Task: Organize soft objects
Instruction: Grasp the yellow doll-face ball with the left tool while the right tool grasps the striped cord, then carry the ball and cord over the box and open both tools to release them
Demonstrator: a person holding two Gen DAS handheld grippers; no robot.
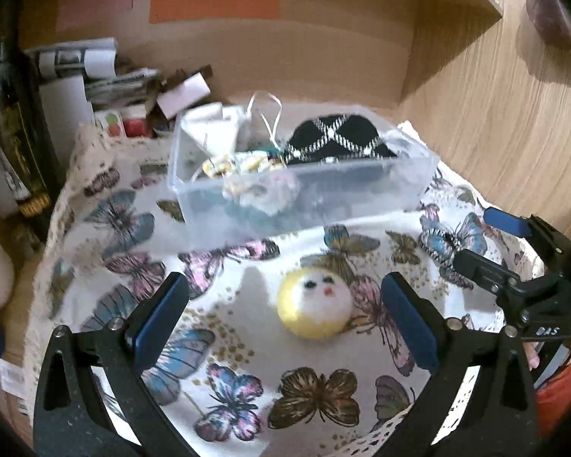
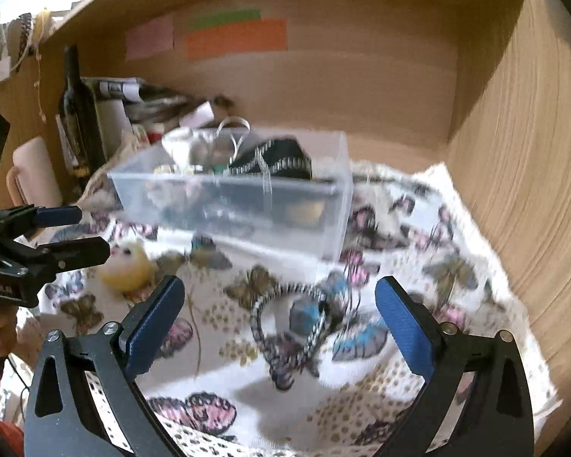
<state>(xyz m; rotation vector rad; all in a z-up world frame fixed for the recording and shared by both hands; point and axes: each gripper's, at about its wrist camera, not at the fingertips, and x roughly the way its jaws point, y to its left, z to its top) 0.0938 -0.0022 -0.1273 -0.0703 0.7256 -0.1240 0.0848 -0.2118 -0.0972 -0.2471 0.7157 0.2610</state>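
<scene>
Fingers of the left gripper [image 1: 285, 304] are spreading wide and holding nothing, framing a yellow plush ball [image 1: 314, 304] with a stitched face that is sitting on the butterfly cloth [image 1: 224, 373] covering the counter. The right gripper [image 2: 279, 312] is also gaping open and empty, hanging over a black-and-white scrunchie [image 2: 289, 327] lying toward the cloth's right edge — apart from the ball. Behind both, nearer the counter's back edge, a clear plastic bin [image 1: 297, 198] is holding a black patterned fabric piece [image 1: 338, 139] and smaller soft items. A dark bottle [image 1: 15, 122] is standing at the back left corner.
</scene>
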